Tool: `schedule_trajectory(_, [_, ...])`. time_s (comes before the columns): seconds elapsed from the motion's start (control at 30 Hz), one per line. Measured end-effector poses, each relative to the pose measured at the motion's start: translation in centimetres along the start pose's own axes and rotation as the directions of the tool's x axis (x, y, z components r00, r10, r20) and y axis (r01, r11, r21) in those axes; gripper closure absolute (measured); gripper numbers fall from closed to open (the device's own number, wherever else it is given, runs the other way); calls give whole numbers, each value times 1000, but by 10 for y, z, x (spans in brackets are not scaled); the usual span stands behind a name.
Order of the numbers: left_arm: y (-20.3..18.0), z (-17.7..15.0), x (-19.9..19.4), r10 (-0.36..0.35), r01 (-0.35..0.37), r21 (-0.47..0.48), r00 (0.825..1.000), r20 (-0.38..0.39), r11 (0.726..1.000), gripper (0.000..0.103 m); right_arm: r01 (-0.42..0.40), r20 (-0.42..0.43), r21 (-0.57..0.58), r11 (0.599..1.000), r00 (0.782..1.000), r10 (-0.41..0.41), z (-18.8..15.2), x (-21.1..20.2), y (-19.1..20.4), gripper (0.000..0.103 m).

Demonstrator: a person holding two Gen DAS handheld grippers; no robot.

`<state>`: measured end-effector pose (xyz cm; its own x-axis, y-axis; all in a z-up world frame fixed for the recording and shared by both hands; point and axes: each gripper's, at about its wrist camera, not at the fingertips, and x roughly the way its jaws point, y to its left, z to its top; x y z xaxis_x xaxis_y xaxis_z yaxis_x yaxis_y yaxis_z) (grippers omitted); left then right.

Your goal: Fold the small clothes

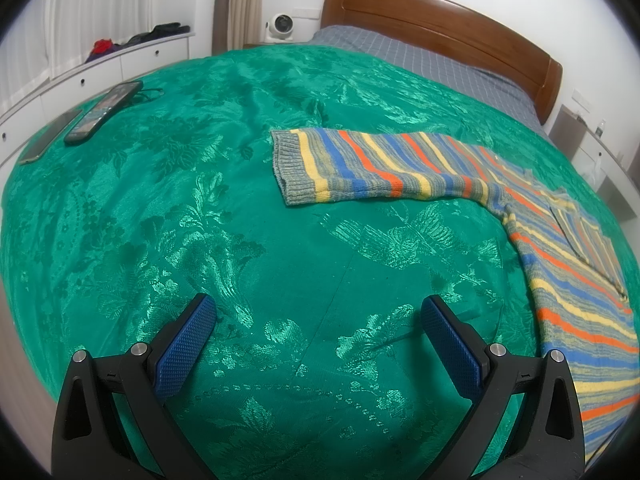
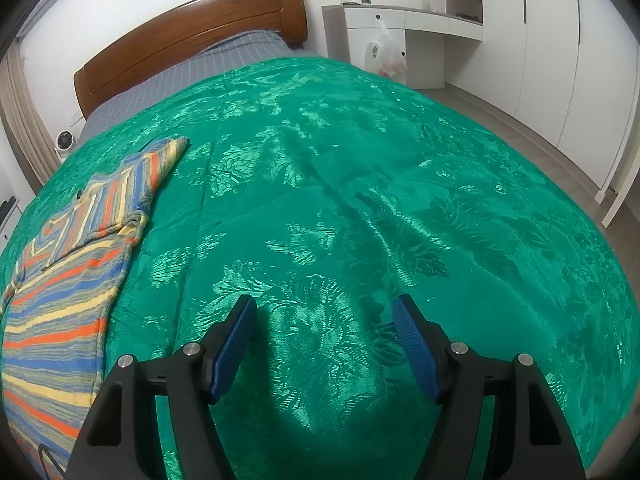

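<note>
Right side of left wrist view: striped sweater lies flat on green bedspread, one sleeve stretched toward frame centre, cuff pointing left; sleeve's long axis runs left-right, body runs down the right edge. Looks spread out ready for folding, not yet begun. Right wrist view has it at left edge. Left gripper and right gripper: fingers apart, holding nothing, both hovering over bare bedspread w/ sweater between them. Two phones upper left.

left gripper: black frame | blue textured fingers | silver screws; right gripper: same
</note>
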<state>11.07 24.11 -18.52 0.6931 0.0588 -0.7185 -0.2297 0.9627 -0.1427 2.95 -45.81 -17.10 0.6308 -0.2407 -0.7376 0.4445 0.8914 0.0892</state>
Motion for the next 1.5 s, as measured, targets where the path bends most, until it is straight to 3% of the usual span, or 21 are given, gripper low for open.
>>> schedule_trajectory(0.53, [0, -1, 2, 1, -1, 3, 1000, -6, 1000, 1, 12, 1, -22, 1000, 1000, -11, -6, 9, -2, 24])
schedule_trajectory(0.63, [4, 3, 2, -52, 52, -13, 998, -44, 999, 1, 10, 1, -21, 1000, 1000, -10, -8, 11, -2, 21])
schedule_trajectory(0.7, [15, 13, -1, -138, 134, -67, 989, -56, 989, 1, 10, -3, -19, 1000, 1000, -10, -8, 14, -3, 18])
schedule_trajectory(0.77, [34, 33, -4, -253, 243, -145, 966, -52, 959, 1, 13, -7, -25, 1000, 1000, -14, -8, 17, -2, 15])
schedule_trajectory(0.87, [45, 68, 9, -325, 308, -174, 942, -79, 935, 1, 16, 0, -40, 999, 1000, -16, -9, 20, 0, 11])
schedule_trajectory(0.93, [46, 89, 25, -333, 314, -166, 938, -99, 935, 1, 17, 8, -45, 999, 1000, -16, -9, 21, 0, 9])
schedule_trajectory(1.03, [46, 115, 60, -282, 255, -166, 944, -171, 953, 2, 17, 16, -48, 999, 1000, -16, -10, 22, 1, 8])
schedule_trajectory(1.13, [40, 127, 91, -251, 214, -170, 937, -242, 962, 5, 10, 15, -48, 999, 1000, -10, -9, 22, 0, 8])
schedule_trajectory(1.17, [35, 130, 99, -234, 197, -160, 937, -261, 967, 7, 9, 15, -49, 999, 1000, -8, -9, 23, 1, 8])
schedule_trajectory(1.27, [28, 130, 110, -169, 132, -136, 938, -303, 982, 35, 10, 17, -57, 998, 1000, -9, -9, 23, 2, 6])
schedule_trajectory(1.3, [26, 130, 111, -150, 116, -125, 939, -309, 985, 60, 8, 18, -58, 998, 1000, -7, -9, 24, 2, 5])
schedule_trajectory(1.33, [20, 131, 112, -133, 106, -101, 939, -316, 989, 94, 6, 19, -60, 998, 1000, -5, -9, 24, 2, 5])
schedule_trajectory(1.4, [7, 138, 106, -118, 104, -59, 942, -315, 993, 99, 2, 21, -61, 998, 1000, -1, -9, 25, 2, 4])
schedule_trajectory(1.5, [-28, 158, 77, -115, 128, 37, 961, -252, 991, 99, -4, 25, -60, 998, 1000, 6, -9, 24, 2, 4])
